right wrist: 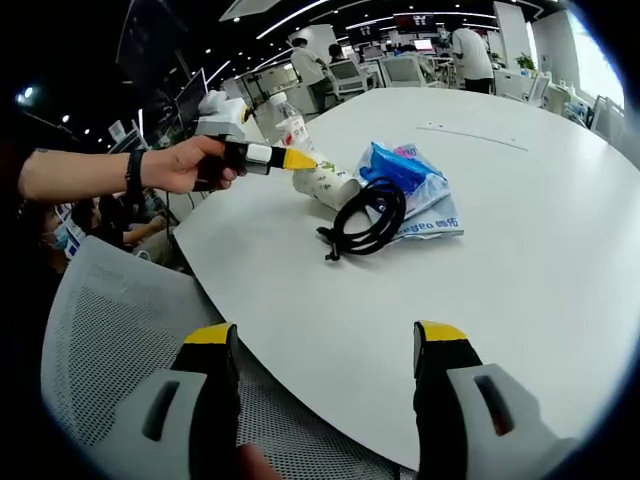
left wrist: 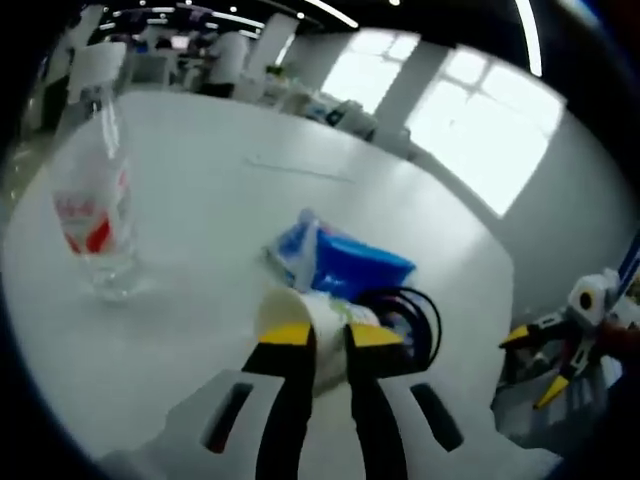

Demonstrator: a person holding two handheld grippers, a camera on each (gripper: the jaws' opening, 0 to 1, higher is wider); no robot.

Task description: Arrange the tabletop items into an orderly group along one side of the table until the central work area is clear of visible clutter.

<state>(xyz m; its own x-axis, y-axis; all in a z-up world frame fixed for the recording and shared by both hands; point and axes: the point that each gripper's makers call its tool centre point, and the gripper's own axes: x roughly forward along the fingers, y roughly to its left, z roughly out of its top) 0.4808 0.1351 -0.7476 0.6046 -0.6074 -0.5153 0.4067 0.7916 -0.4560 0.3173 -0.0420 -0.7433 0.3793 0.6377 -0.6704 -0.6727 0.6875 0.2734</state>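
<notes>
The left claw [left wrist: 318,336] pinches a white cup [left wrist: 305,318] lying on its side on the table [left wrist: 200,210], with a blue bag [left wrist: 345,262] and black cable [left wrist: 415,310] just beyond its tips and a bottle [left wrist: 95,200] standing off to its left. The right claw [right wrist: 325,345] is spread wide and holds nothing, hanging over the table edge and a mesh chair [right wrist: 110,330], well short of the cup [right wrist: 325,183], cable [right wrist: 368,220] and bag [right wrist: 410,190].

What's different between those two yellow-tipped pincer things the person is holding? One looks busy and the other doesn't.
The left gripper has its jaws nearly together, pinching the rim of a white paper cup lying on its side; the right gripper has its jaws spread wide with nothing between them. The left gripper reaches over the white table beside the black cable; the right gripper hangs back at the table's edge, above a mesh chair. Both have yellow-tipped black jaws.
</notes>
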